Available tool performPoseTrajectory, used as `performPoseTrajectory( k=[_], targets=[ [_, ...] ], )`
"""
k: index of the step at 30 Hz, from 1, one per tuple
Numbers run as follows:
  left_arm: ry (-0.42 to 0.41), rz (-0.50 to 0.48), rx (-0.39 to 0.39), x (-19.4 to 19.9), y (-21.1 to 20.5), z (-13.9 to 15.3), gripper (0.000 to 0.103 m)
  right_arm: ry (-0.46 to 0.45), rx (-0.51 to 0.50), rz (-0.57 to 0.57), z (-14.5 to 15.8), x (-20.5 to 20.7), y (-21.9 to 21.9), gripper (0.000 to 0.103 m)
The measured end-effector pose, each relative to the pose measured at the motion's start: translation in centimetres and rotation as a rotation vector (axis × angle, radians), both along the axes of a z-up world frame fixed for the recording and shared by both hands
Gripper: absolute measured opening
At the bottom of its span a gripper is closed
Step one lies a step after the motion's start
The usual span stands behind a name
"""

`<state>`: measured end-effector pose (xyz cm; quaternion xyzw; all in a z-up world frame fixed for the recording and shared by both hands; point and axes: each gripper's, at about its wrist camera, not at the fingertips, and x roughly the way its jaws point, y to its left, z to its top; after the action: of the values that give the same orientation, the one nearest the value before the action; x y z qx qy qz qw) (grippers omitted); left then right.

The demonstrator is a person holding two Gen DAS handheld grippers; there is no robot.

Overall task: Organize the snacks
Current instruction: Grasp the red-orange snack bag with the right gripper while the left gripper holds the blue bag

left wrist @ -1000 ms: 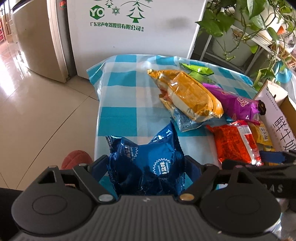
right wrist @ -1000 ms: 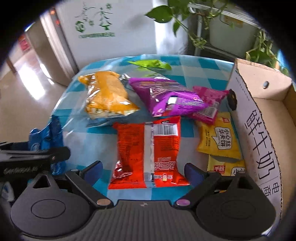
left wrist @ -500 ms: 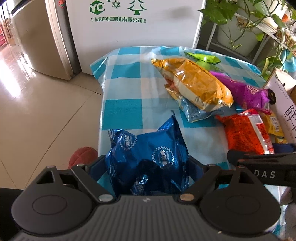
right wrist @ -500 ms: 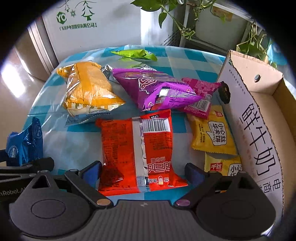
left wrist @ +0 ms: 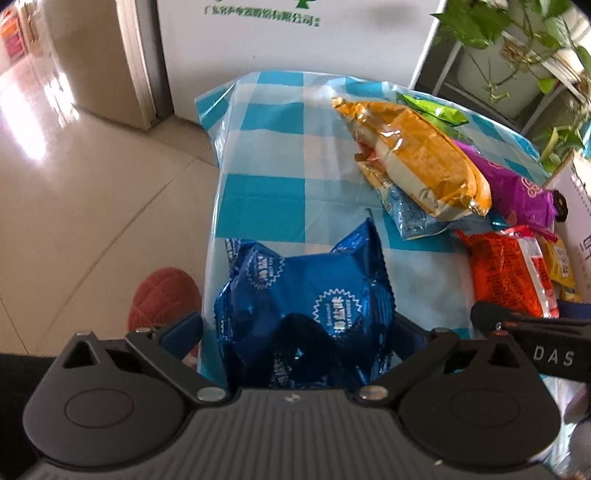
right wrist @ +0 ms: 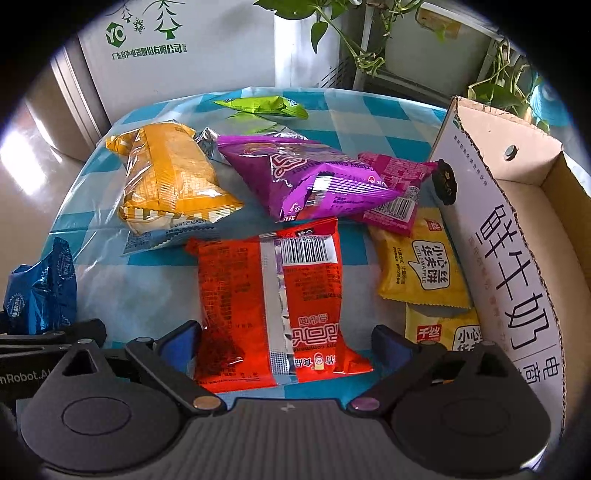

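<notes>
A crumpled blue snack packet (left wrist: 306, 306) lies at the near left edge of the blue-and-white checked table (left wrist: 266, 147). My left gripper (left wrist: 293, 330) straddles it with its jaws opening, and the pads stand just off the packet's sides. A red packet (right wrist: 269, 306) lies flat between the fingers of my right gripper (right wrist: 286, 341), which is open and not pressing on it. Beyond lie an orange-yellow bag (right wrist: 170, 184), a purple bag (right wrist: 310, 181), a pink packet (right wrist: 395, 184), two yellow waffle packets (right wrist: 421, 266) and a green packet (right wrist: 262, 105).
An open cardboard box (right wrist: 509, 258) stands along the table's right side, beside the yellow packets. A white cabinet (right wrist: 177, 48) and potted plants (right wrist: 347, 33) stand behind the table. Tiled floor (left wrist: 92, 203) with a reddish ball (left wrist: 166, 295) lies past the left edge.
The left jaws have spread away from the blue packet, which has slackened between them. Both views have tipped downward, closer over the packets. The right jaws have widened slightly around the red packet.
</notes>
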<state>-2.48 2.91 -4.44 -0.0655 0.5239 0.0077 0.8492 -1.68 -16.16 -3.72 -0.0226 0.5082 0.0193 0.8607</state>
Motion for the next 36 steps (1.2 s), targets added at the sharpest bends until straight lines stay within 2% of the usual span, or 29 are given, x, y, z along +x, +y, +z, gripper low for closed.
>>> performPoseTrajectory(
  k=[4, 14, 19, 24, 27, 36],
  targets=[
    [0.013, 0.017, -0.036, 0.0, 0.4, -0.2, 0.103, -0.001, 0.0, 0.001, 0.0, 0.0, 0.0, 0.101],
    [-0.03, -0.026, 0.031, -0.4, -0.6, 0.3, 0.102, -0.019, 0.015, 0.016, 0.3, -0.3, 0.0, 0.091],
    [-0.047, -0.021, 0.019, -0.6, -0.4, 0.5, 0.097, -0.03, 0.017, 0.017, 0.6, -0.4, -0.3, 0.083],
    [-0.06, 0.006, 0.005, -1.1, 0.6, 1.0, 0.083, -0.036, 0.045, 0.007, 0.9, -0.6, -0.9, 0.075],
    [-0.073, 0.006, 0.01, -1.3, 0.9, 1.3, 0.079, -0.036, 0.064, -0.001, 1.2, -0.8, -1.3, 0.073],
    [-0.146, -0.016, 0.049, -2.5, 0.3, 2.3, 0.077, -0.032, 0.115, -0.011, 1.5, -1.6, -2.2, 0.071]
  ],
)
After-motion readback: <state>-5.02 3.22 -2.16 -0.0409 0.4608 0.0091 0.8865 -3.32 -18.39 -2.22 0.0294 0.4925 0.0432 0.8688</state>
